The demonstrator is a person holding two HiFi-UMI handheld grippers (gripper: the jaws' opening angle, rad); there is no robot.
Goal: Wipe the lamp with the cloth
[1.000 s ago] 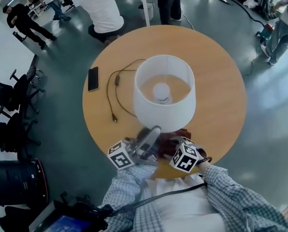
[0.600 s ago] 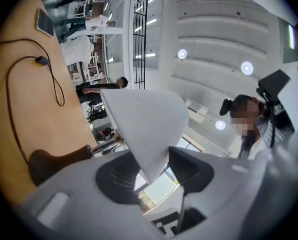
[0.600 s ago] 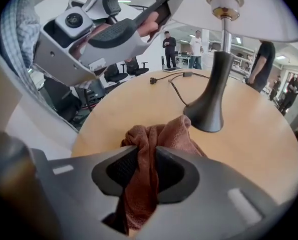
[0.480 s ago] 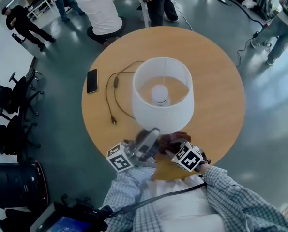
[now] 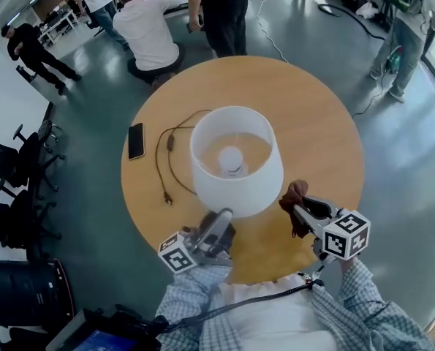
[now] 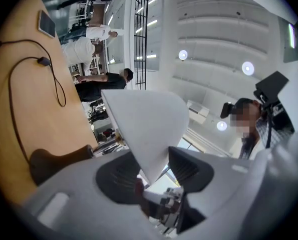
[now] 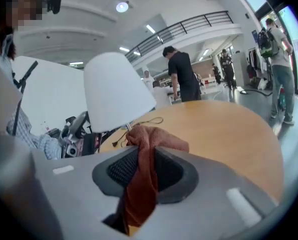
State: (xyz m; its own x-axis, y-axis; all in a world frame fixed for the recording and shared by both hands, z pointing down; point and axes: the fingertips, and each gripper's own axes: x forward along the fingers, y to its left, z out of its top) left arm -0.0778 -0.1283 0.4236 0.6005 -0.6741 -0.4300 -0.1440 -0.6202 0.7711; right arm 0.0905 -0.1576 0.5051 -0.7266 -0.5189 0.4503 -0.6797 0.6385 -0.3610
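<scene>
Right of the shade (image 5: 235,189), above bare table (image 5: 316,123), right gripper (image 5: 299,212) has just closed on cloth (image 5: 293,193); left gripper (image 5: 223,218) clamps shade's rim.

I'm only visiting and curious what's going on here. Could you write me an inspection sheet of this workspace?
Surface: round wooden table.
Job's things: white-shaded lamp upright mid-table; reddish cloth held up beside it.
Clutter: dark phone lying flat.
Grippers: left gripper clamped on the lamp's shade rim; right gripper, whose jaws have just been closing, pinches the cloth.
Cables: lamp cord looped on the table, plug lying loose.
Surroundings: people, office chairs, grey floor.
</scene>
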